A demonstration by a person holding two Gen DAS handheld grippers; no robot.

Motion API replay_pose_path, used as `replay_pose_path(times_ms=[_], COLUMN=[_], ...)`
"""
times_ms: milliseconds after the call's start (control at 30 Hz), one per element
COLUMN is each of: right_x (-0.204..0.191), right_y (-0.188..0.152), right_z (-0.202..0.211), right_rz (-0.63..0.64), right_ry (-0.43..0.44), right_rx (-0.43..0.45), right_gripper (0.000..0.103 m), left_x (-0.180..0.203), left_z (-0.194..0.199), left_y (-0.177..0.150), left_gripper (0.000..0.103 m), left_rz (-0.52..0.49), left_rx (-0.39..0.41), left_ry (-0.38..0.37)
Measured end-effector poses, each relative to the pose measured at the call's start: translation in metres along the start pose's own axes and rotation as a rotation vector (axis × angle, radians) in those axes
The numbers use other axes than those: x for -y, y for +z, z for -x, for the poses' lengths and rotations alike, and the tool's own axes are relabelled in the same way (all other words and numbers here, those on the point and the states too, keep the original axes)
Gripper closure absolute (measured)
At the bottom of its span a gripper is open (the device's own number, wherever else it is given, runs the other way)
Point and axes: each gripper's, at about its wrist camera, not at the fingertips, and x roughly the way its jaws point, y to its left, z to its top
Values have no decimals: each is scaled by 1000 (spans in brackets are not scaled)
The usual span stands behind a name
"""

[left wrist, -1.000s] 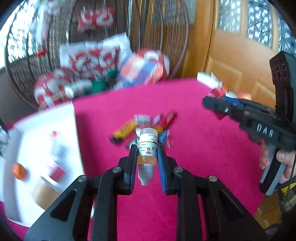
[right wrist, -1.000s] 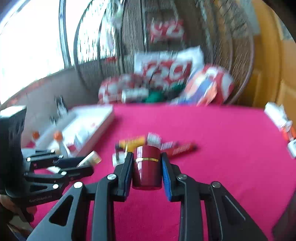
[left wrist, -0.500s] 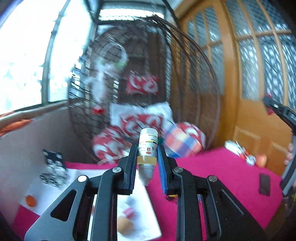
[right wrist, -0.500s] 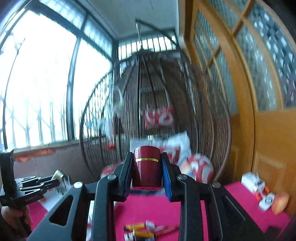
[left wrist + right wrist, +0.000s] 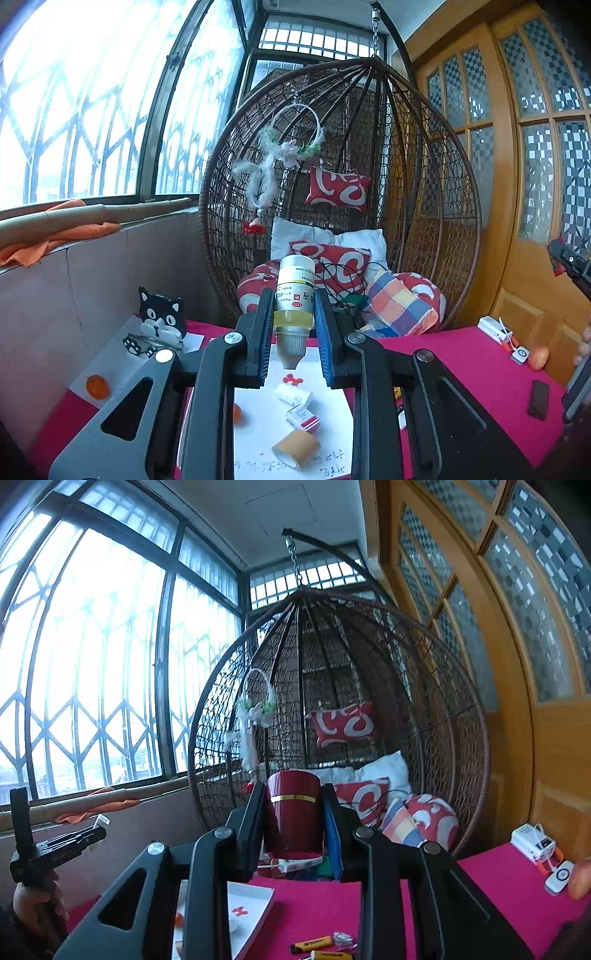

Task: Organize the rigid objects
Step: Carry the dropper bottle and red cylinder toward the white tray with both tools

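Bottle [image 5: 294,295] of yellow liquid, white label, cap end pointing down, pinched between the two pads of the left tool [image 5: 293,334] and held up in the air above the white tray [image 5: 258,424]. Tray lies on the pink desk [image 5: 472,365] and holds a small red-and-white box [image 5: 303,418], a tan roll of tape [image 5: 295,447], a white tube [image 5: 294,394], some red pills [image 5: 292,379] and an orange ball [image 5: 237,412]. Right tool [image 5: 295,823] is clamped on a dark red round container [image 5: 294,812] with a gold band, upright, also lifted clear of the desk. From the right wrist view, yellow and red tubes [image 5: 317,946] lie loose on the pink cloth just right of the tray's corner. Left tool shows at that view's left edge, gripped by a hand [image 5: 35,904]. Black-and-white cat figure [image 5: 161,318] stands on the grey ledge beside the desk, an orange fruit [image 5: 97,386] near it. Wicker hanging chair [image 5: 424,184] with red-and-white cushions behind the desk. At the desk's far right: white boxes [image 5: 493,328], a black phone [image 5: 538,399], an apple [image 5: 538,357].
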Motion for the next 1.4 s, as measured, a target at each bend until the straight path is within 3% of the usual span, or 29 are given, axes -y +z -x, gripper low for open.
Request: replay_pose_path(times_ms=[367,900,1233,1400], right_x=[-24,-50,-80,-95], right_y=[-7,-31,-49,-90], right_z=[-17,-81,-150,-187], right_rz=[32,7,-72,-111], right_ry=[34,121,257,278], right_rx=[-52,-197,-333,-453], right_gripper=[75,75,75,75], left_x=[-24,-67,-74,-66], left_z=[0,-11,-88,-138], left_y=[-7,-12,-19,-44], left_gripper=[82,82,82,82], left_rz=[44,88,145,120], left_rx=[-10,-47,-171,-278], left_ry=[22,75,-31,-10])
